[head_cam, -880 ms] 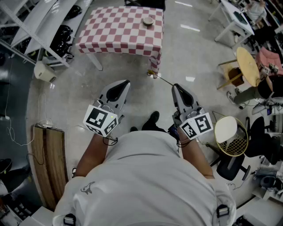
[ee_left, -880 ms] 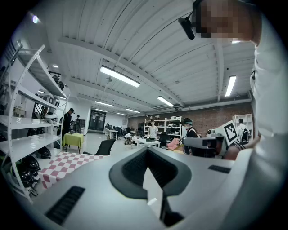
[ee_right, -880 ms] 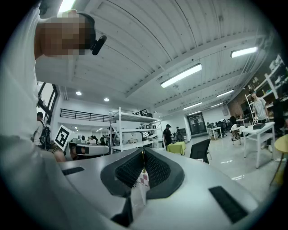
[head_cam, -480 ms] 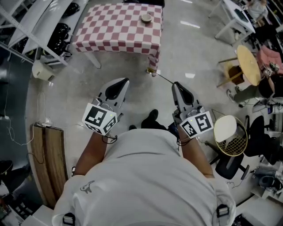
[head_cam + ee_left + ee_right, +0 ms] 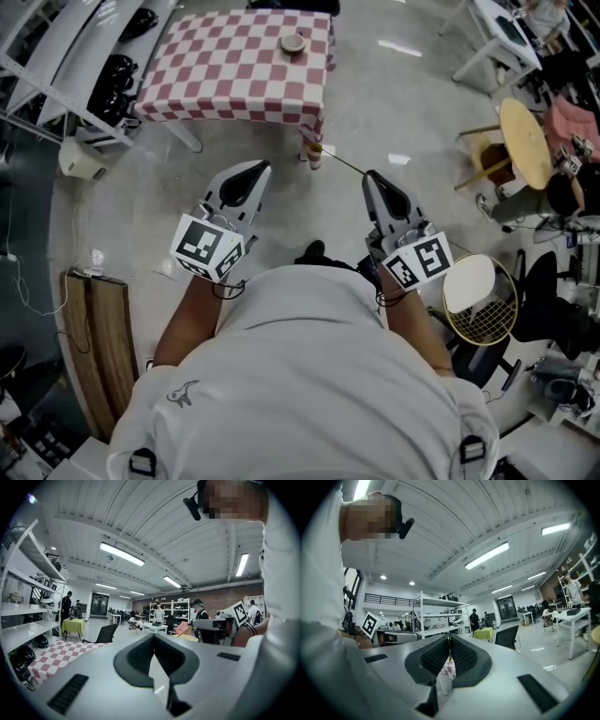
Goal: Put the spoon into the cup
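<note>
**Fingers closed on both grippers, spoon [image 5: 316,148] pinched in the right one**

Right gripper [image 5: 368,175] first: its own view has the two pads pressed together at the tips, with the thin gold spoon [image 5: 449,647] nipped between them. From the head view, the handle runs out from those tips toward 10 o'clock, a fine line over the grey floor [image 5: 375,103]. Its bowl end lines up with the near right leg of the table [image 5: 225,80].

Over to the left gripper [image 5: 257,169], and its view shows the tips [image 5: 153,637] meeting with nothing between them. It's held level with the right one at 11 o'clock from the person [image 5: 300,375], nose pointing toward the table.

And the cup [image 5: 292,43]? It's up at 12 o'clock on the red-and-white checked cloth, standing alone toward the table's far right corner, well apart from the spoon. The person stands back from the table, with open floor between the grippers and the near edge. A shoe [image 5: 314,251] peeks out between the two grippers. A plank [image 5: 98,347] lies at 8 o'clock, and a wire basket [image 5: 480,300] sits at 4 o'clock, just beside the right forearm.
</note>
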`<state>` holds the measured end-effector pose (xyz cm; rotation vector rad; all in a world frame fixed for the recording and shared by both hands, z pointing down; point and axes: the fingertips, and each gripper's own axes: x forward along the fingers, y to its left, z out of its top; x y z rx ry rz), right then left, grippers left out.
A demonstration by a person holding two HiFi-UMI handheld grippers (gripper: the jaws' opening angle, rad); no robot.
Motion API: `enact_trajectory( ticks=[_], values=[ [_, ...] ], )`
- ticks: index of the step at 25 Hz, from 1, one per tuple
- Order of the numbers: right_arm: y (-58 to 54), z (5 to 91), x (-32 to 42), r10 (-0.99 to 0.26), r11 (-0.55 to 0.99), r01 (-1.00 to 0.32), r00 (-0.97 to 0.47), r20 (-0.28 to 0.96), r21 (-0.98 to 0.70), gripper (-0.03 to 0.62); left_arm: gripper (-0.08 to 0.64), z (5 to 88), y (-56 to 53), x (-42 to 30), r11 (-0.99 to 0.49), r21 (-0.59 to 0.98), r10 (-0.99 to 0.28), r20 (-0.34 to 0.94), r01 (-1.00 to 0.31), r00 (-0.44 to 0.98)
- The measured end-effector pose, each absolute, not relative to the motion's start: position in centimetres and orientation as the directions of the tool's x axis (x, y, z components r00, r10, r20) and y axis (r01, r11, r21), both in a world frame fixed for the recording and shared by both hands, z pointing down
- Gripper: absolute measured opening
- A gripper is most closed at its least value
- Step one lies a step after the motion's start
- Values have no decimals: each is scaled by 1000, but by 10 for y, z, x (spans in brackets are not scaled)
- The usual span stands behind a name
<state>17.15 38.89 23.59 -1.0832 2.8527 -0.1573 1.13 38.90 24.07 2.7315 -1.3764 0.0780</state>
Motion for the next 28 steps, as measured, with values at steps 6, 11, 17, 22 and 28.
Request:
enact_trajectory(
  ticks=[6, 11, 17, 22, 28],
  values=[
    [336, 230, 206, -652, 756, -643, -756, -51, -125, 34, 14, 248, 340, 41, -575, 51, -809, 110, -816, 577],
    [306, 239, 218, -648, 757, -639, -761, -34, -133, 34, 14, 251, 316, 50, -567, 51, -813, 128, -822, 568],
    [277, 248, 220, -659, 746, -648, -752, -28, -155, 34, 14, 259, 288, 47, -565, 22, -814, 150, -825, 562],
    [255, 253, 215, -678, 727, -667, -735, -17, -163, 34, 14, 266, 262, 39, -582, 39, -800, 153, -812, 580],
    [222, 256, 190, -694, 710, -683, -720, -5, -174, 34, 14, 269, 227, 11, -596, 50, -788, 155, -802, 595]
  ],
)
